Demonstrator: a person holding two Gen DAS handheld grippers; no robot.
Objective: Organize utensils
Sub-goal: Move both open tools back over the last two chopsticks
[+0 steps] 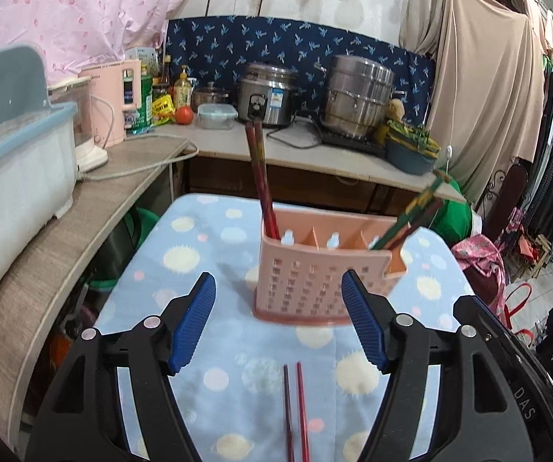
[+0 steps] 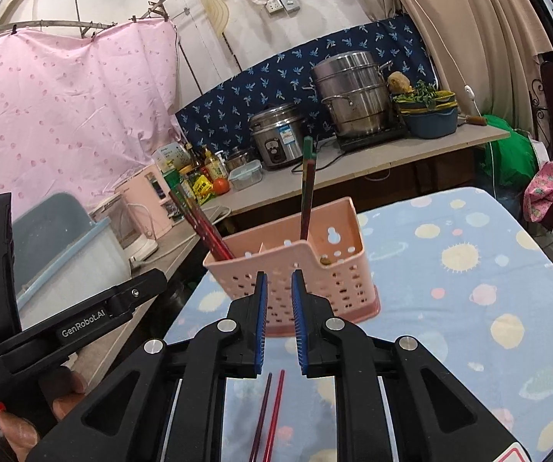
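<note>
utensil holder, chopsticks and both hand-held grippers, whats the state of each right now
pink utensil holder: upright on the blue cloth
dark red chopsticks: standing in one end compartment
green-topped chopsticks: leaning in the opposite end compartment
loose red chopsticks: flat on the cloth, side by side
left hand-held gripper: wide open, empty
right hand-held gripper: narrowly open, empty

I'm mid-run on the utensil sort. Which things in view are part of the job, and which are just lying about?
Job:
pink utensil holder
dark red chopsticks in its left end
green-topped chopsticks in its right end
red chopstick pair on the cloth
left tool, open
right tool, slightly open, empty

Lying about:
rice cooker
steel steamer pot
tomato
pink kettle
</note>
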